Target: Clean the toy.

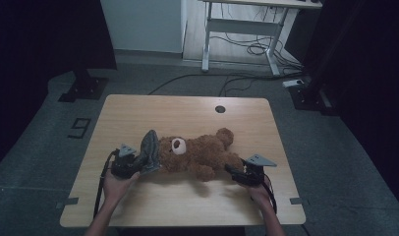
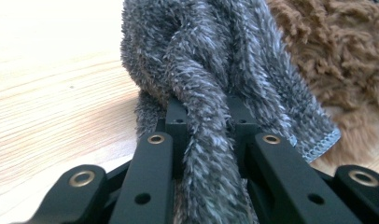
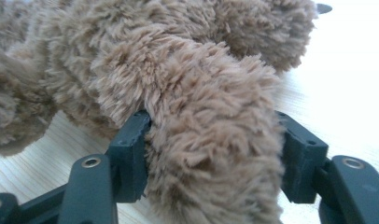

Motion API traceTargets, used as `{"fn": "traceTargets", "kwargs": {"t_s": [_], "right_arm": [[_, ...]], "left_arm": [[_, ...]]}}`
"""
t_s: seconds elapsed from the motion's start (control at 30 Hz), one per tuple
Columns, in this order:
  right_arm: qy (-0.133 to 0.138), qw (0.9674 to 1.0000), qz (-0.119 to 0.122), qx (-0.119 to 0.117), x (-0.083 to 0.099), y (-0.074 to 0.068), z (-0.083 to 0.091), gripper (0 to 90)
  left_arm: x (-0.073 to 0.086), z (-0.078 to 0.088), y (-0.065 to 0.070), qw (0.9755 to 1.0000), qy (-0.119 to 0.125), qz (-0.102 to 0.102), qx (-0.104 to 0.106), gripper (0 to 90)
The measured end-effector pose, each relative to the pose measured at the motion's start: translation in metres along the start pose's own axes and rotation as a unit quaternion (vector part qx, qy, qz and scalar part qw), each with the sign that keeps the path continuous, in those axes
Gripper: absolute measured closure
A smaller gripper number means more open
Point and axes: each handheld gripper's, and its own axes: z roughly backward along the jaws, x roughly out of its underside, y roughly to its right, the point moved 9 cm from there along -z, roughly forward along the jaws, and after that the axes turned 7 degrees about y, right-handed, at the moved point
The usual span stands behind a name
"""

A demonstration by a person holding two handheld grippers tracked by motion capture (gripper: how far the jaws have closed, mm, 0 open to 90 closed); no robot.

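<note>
Teddy bear (image 1: pixel 197 155) lies on wooden table (image 1: pixel 138 113), centre-front; long axis runs L–R across table, head w/ pale muzzle toward L, legs toward R. Shaggy brown plush, rounded limbs. Grey fuzzy cloth (image 1: pixel 149 150), hemmed edge, bunched upright at bear's head. Left gripper (image 2: pixel 210 116): jaws clenched tight on a twisted fold of the cloth. Right gripper (image 3: pixel 211 140): jaws wide, either side of a plush limb; L pad touches fur, can't tell if either presses.
</note>
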Motion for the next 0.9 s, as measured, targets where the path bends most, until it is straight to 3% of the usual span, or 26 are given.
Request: {"fn": "traceTargets", "kwargs": {"t_s": [0.3, 0.47, 0.63, 0.67, 0.73, 0.9], "right_arm": [[0.013, 0.9999, 0.002, -0.003, -0.004, 0.0, 0.011, 33.2], [0.011, 0.9999, 0.001, -0.002, -0.002, 0.001, 0.017, 32.6], [0.007, 1.0, -0.001, 0.001, 0.001, 0.003, 0.022, 32.2], [0.007, 1.0, -0.002, 0.001, 0.002, 0.003, 0.022, 31.9], [0.007, 1.0, -0.003, 0.001, 0.003, 0.004, 0.024, 31.9], [0.004, 1.0, -0.003, 0.0, 0.006, 0.003, 0.03, 31.0]], "left_arm": [[0.015, 0.027, -0.01, 0.9996, -0.003, -0.018, -0.02, 74.9], [0.034, 0.043, -0.022, 0.9982, -0.03, -0.032, -0.042, 73.7], [0.056, 0.048, -0.033, 0.995, -0.067, -0.044, -0.059, 71.5], [0.061, 0.046, -0.034, 0.994, -0.079, -0.047, -0.058, 69.6], [0.064, 0.044, -0.033, 0.9937, -0.081, -0.049, -0.06, 63.8], [0.062, 0.04, -0.033, 0.9929, -0.09, -0.051, -0.058, 38.6]]}}
